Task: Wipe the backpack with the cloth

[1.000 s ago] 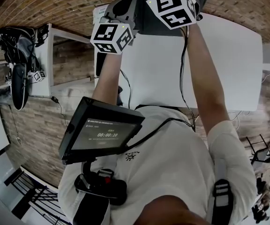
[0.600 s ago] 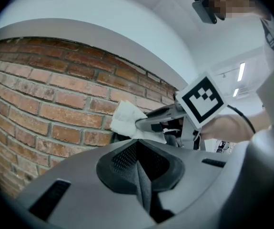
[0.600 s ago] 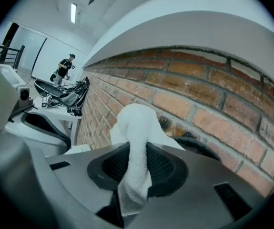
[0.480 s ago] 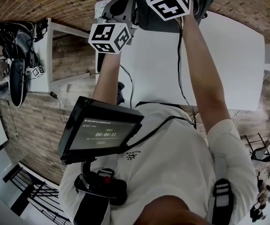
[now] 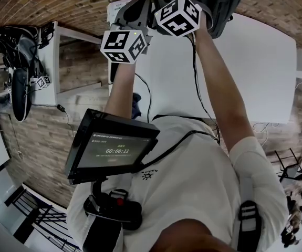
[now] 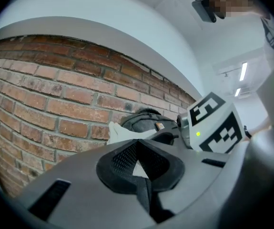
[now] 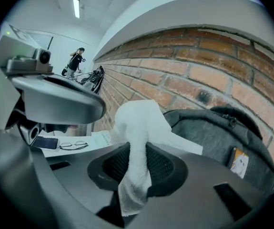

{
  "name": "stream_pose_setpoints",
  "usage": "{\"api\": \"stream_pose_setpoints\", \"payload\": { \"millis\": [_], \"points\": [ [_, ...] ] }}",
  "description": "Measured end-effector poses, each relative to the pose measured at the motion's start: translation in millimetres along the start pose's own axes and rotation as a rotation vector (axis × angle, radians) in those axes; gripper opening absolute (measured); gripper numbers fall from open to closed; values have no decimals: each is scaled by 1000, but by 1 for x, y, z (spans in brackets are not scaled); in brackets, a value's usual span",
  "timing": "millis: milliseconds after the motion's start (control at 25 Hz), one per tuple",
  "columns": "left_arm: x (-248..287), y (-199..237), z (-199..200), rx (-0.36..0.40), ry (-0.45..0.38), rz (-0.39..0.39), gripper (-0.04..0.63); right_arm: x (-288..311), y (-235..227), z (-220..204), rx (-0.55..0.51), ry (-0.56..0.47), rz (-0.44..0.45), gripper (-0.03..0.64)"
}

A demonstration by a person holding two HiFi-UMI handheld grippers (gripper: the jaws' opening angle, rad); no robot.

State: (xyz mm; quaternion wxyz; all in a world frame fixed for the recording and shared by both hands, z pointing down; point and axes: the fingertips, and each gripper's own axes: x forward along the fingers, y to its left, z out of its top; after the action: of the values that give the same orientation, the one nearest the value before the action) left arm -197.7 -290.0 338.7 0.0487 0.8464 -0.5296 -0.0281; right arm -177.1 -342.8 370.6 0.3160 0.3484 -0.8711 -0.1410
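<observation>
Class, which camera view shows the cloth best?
The right gripper view: the cloth fills its middle, pinched in the right claw. The left gripper view shows a corner; the head view, a top-edge sliver.

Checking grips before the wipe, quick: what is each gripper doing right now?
Left gripper: closed, empty.
Right gripper: closed on the white cloth.

Crumpled white cloth [image 7: 137, 128] stands upright just beside the dark grey backpack [image 7: 210, 136].
</observation>
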Motion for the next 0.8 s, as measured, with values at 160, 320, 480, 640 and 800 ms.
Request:
{"api": "stream_pose_setpoints", "payload": {
  "millis": [160,320,480,640,800],
  "points": [
    [-1,0,-3,-3,5,0,2,3,27,-19,11,24,40,97],
    [-1,0,-6,-5,10,-2,2,4,42,-30,20,40,70,97],
    [-2,-3,-7,-7,10,-7,0,-8,46,-28,50,4,86,97],
    [-1,-2,-6,-16,6,-5,0,-30,23,-6,92,-80,39,97],
    [1,-2,-3,-22,-3,-7,0,-44,-9,14,78,-135,-41,97]
  ]
}}
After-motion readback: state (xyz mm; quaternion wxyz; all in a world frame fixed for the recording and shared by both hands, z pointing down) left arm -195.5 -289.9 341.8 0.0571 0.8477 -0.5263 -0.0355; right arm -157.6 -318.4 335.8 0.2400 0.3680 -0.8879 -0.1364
